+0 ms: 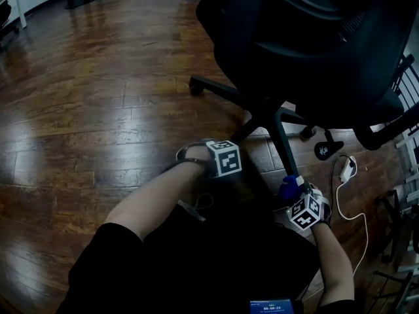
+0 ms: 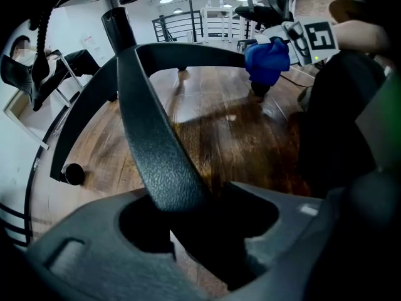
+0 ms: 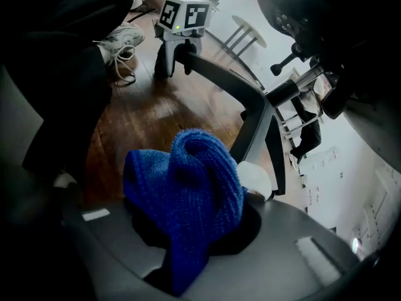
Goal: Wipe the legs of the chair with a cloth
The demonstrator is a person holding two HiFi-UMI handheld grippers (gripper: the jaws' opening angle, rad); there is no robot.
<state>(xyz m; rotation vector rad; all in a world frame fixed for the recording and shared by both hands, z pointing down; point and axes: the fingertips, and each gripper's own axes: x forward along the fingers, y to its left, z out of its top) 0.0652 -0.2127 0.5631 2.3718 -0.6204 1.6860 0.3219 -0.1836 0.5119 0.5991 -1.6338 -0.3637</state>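
A black office chair point(image 1: 308, 38) stands on its star base. My left gripper point(image 1: 224, 154) is at the end of the near left chair leg point(image 1: 245, 131). In the left gripper view that leg point(image 2: 156, 149) runs between the jaws, and my left gripper point(image 2: 200, 215) is shut on it. My right gripper point(image 1: 296, 193) is shut on a bunched blue cloth point(image 1: 288, 187), which rests against the near leg point(image 1: 280, 142) close to its lower end. The cloth point(image 3: 188, 190) fills the right gripper point(image 3: 194, 231), with the leg point(image 3: 254, 121) just beyond it. The left gripper point(image 3: 175, 46) shows further off.
A white power strip point(image 1: 347, 169) with a looping cable lies on the wooden floor point(image 1: 98, 90) to the right of the base. A caster point(image 1: 327, 149) sits nearby. A metal rack point(image 1: 402, 214) stands at the right edge. The person's sneaker point(image 3: 122, 39) is by the left gripper.
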